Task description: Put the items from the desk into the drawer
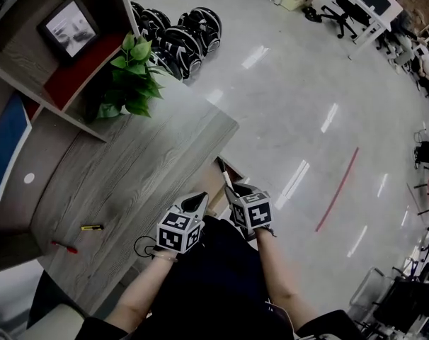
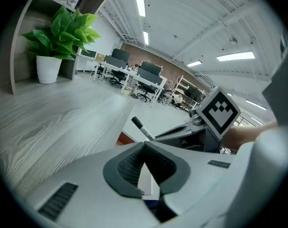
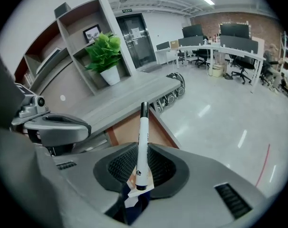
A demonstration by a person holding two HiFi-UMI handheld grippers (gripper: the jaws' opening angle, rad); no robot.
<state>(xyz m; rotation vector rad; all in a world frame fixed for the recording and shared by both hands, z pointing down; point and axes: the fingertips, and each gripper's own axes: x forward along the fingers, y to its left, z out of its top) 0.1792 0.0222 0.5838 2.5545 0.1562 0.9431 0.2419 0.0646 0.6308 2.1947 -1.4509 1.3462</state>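
head view
- desk (image 1: 129, 168): grey wood grain, with a shelf unit (image 1: 52, 83) at its far side
- on the desk: a yellow item (image 1: 92, 227) and a red item (image 1: 64, 246) lie near each other, well apart from both grippers
- plant (image 1: 133, 76): green leaves, stands at the end of the shelf unit
- drawer (image 1: 212, 187): open below the desk edge, light brown inside
- left gripper (image 1: 195, 202): by the desk edge, tips drawn to one point
- right gripper (image 1: 232, 190): just beside the left one, over the drawer
- marker pen (image 1: 224, 176): white body, sticks out ahead of the right gripper

left gripper view
- left gripper (image 2: 145, 146): jaws clenched, tips meet, nothing between them
- desk (image 2: 53, 118): fills the left side, the plant (image 2: 58, 32) in a white pot at its far end
- marker pen (image 2: 143, 128): black cap up, pokes out of the right gripper just past the left jaws
- marker cube (image 2: 219, 112): sits on the right gripper, at the right
- drawer (image 2: 124, 139): only a reddish brown sliver shows beside the desk edge

right gripper view
- right gripper (image 3: 143, 148): jaws clamped on the lower half of the marker pen (image 3: 143, 127)
- pen: runs along the jaws, black cap outward, cap end seen against the drawer (image 3: 129, 125)
- drawer: open, brown inside, just under the desk (image 3: 120, 99) edge
- left gripper (image 3: 82, 127): at the left, close by
- plant (image 3: 105, 51): far along the desk
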